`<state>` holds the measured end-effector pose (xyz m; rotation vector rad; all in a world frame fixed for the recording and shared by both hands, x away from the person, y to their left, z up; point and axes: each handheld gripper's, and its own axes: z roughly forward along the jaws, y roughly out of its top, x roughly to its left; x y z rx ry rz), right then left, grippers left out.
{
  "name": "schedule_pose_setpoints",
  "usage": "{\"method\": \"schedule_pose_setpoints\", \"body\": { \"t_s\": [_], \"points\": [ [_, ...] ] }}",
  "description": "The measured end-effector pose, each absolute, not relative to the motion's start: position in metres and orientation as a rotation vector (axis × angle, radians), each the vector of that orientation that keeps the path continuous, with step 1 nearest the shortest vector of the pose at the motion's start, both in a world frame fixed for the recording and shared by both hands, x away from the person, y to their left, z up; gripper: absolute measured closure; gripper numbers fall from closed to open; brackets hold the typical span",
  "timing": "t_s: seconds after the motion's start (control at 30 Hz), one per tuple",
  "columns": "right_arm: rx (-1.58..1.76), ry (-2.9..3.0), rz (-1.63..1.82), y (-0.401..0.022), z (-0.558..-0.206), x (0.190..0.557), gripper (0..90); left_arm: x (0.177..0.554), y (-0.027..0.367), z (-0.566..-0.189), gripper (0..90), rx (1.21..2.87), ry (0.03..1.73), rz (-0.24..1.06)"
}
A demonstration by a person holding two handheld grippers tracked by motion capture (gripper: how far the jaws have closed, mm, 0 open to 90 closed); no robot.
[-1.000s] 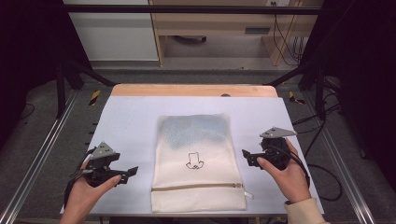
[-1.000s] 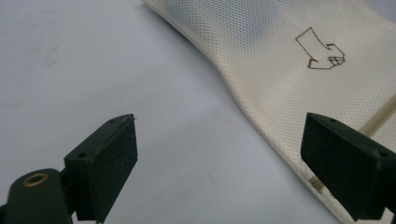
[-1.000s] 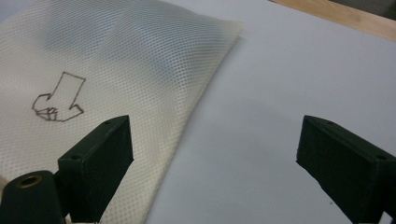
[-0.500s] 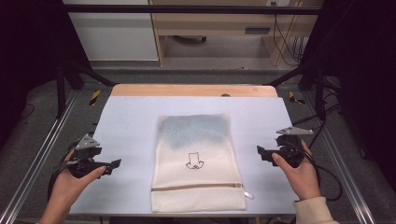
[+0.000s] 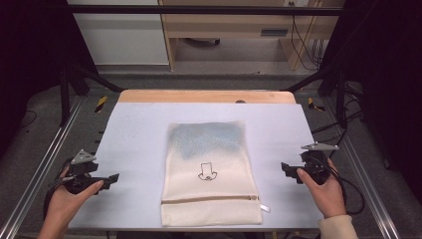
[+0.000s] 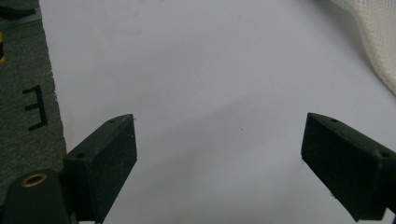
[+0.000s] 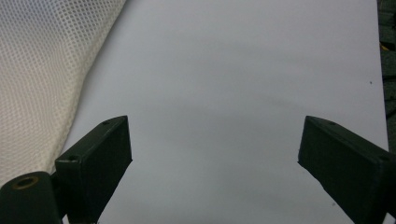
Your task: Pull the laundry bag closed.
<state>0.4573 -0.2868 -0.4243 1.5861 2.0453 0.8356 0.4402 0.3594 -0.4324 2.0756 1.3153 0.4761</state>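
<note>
A cream mesh laundry bag point(image 5: 209, 169) lies flat in the middle of the white table point(image 5: 134, 134), zipper point(image 5: 211, 199) near the front edge, a small black drawing on it and something bluish inside its far half. My left gripper point(image 5: 113, 177) hovers at the table's left edge, open and empty; the bag's edge point(image 6: 373, 42) shows at the upper right of the left gripper view. At the right edge my right gripper point(image 5: 284, 167) is open and empty, with the bag's mesh point(image 7: 42, 79) to its left. Both stand well apart from the bag.
Metal frame rails point(image 5: 45, 169) run along both sides of the table, over grey floor. A wooden strip point(image 5: 206, 96) borders the far edge. Cables point(image 5: 351, 194) trail from the right gripper. Cabinets point(image 5: 119, 35) stand beyond the table.
Both grippers have moved outward, away from the bag: the left toward the table's left edge, the right toward its right edge. The bag has not moved.
</note>
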Motion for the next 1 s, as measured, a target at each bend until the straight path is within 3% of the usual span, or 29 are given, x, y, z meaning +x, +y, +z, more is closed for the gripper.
{"method": "schedule_pose_setpoints", "body": {
  "t_s": [0.73, 1.0],
  "points": [
    [1.571, 1.981, 0.830, -0.264, -0.470, 0.453, 8.2, 0.431, 0.362, -0.458, 7.1, 2.008, 1.343, 0.501],
    [1.476, 2.012, 0.896, -0.251, -0.471, 0.441, 9.9, 0.425, 0.353, -0.454, 7.2, 1.975, 1.301, 0.610]
  ]
}}
